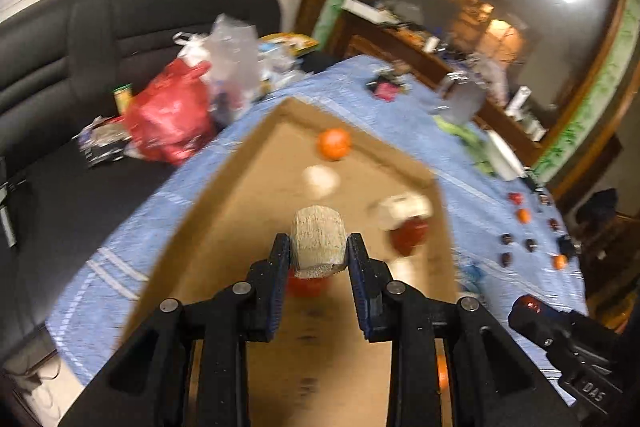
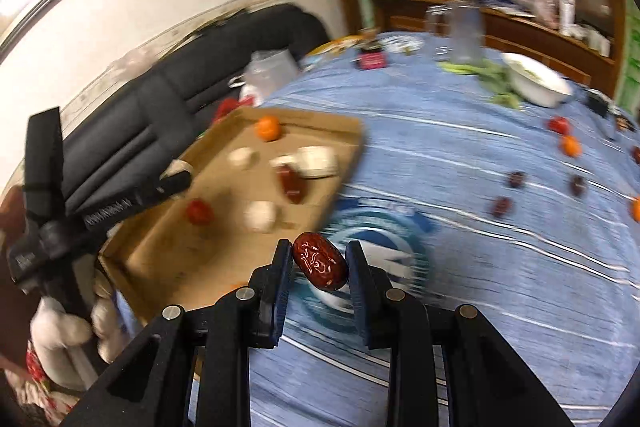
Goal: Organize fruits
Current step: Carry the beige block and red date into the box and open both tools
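Note:
My left gripper [image 1: 318,247] is shut on a pale beige fibrous chunk [image 1: 317,241] and holds it above the cardboard tray [image 1: 256,187]. In the tray lie an orange [image 1: 334,143], a white round piece [image 1: 320,181], a red fruit [image 1: 408,237] and a white piece [image 1: 404,209]. My right gripper [image 2: 318,261] is shut on a wrinkled red date [image 2: 319,261], above the blue cloth just right of the tray [image 2: 160,247]. The left gripper [image 2: 176,183] shows over the tray's left side in the right wrist view. Several dates [image 2: 502,206] and small oranges [image 2: 570,145] lie scattered on the cloth.
A blue striped cloth [image 2: 480,267] covers the table. A white bowl [image 2: 536,79], green vegetables [image 2: 492,75] and a clear jar [image 2: 464,31] stand at the far side. A black sofa [image 1: 60,67] with red [image 1: 172,115] and clear bags is left of the table.

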A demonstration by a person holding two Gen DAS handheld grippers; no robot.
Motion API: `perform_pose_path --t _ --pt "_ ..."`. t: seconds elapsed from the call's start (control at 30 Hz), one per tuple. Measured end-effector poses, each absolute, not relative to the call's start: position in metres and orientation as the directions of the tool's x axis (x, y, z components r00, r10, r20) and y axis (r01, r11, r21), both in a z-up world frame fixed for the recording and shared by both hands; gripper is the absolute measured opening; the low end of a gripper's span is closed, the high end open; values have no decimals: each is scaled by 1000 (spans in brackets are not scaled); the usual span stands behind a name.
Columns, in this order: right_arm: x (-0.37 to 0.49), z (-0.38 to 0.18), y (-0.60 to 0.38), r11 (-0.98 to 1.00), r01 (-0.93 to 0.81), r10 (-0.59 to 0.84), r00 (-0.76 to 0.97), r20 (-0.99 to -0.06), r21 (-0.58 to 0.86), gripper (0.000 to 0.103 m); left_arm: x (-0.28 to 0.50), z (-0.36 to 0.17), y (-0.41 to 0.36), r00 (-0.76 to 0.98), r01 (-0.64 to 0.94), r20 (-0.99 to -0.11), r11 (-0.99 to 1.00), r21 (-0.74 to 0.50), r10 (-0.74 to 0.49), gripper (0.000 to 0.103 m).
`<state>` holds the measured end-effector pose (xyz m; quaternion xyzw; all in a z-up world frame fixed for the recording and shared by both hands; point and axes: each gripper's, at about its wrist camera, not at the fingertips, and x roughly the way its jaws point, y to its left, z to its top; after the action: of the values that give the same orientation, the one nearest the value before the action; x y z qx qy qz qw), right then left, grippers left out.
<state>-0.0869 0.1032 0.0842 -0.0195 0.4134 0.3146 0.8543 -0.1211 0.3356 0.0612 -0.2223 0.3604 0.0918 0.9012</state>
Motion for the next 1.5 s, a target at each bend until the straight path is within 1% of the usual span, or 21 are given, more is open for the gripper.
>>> perform_pose_path --t 0.13,0.33,0.53,0.57,0.6,0.67,0.77,0.83,0.87,0.9,0.93,1.0,1.03,1.1,1.2,1.33,1.4,1.5 --pt "-83 72 146 776 -594 521 413 -747 212 30 -123 47 352 697 -357 -717 875 -327 16 28" --pt "-77 53 185 748 -635 503 356 -788 191 30 -127 44 356 710 -334 -704 878 -343 -5 28" --pt "-80 43 198 742 -651 484 356 -800 159 30 -130 52 358 730 -329 -684 868 -372 -16 30" --pt "-81 43 199 740 -656 482 357 -800 153 30 -132 54 358 735 -329 -678 866 -377 -16 32" --pt "-82 43 200 736 -660 482 358 -800 148 30 -134 57 359 740 -330 -672 863 -382 -15 38" --pt "-85 44 202 732 -668 480 366 -797 134 30 -138 64 360 752 -336 -659 858 -389 -5 46" --pt "-90 49 197 735 -667 481 383 -789 124 30 -146 75 360 770 -335 -637 853 -401 3 48" --pt "-94 55 190 742 -658 490 398 -776 131 31 -150 82 358 780 -332 -625 852 -405 7 51" --pt "-96 58 185 746 -652 495 406 -768 136 34 -153 86 357 787 -329 -617 853 -405 10 55" --pt "-99 61 181 751 -645 500 415 -760 142 39 -155 90 354 792 -323 -610 855 -405 11 57" --pt "-102 65 174 758 -636 505 427 -750 148 42 -158 95 350 799 -315 -602 859 -403 10 57" --pt "-109 72 158 774 -614 510 460 -727 154 55 -161 101 343 806 -296 -591 868 -399 3 60" --pt "-112 76 150 785 -600 507 481 -716 153 56 -162 104 340 809 -286 -587 872 -396 -1 60" --pt "-119 81 132 812 -564 492 521 -697 152 59 -164 110 328 813 -261 -582 884 -387 -14 63" --pt "-123 85 101 848 -496 477 556 -680 189 62 -166 117 310 817 -221 -576 901 -373 -38 63" --pt "-123 87 57 887 -399 442 594 -671 232 63 -170 127 281 823 -157 -564 927 -341 -68 64" --pt "-125 85 32 903 -346 422 612 -669 253 65 -172 132 265 826 -126 -558 937 -326 -83 68" --pt "-130 80 0 916 -275 401 629 -666 292 65 -173 135 241 822 -82 -561 953 -292 -101 69"
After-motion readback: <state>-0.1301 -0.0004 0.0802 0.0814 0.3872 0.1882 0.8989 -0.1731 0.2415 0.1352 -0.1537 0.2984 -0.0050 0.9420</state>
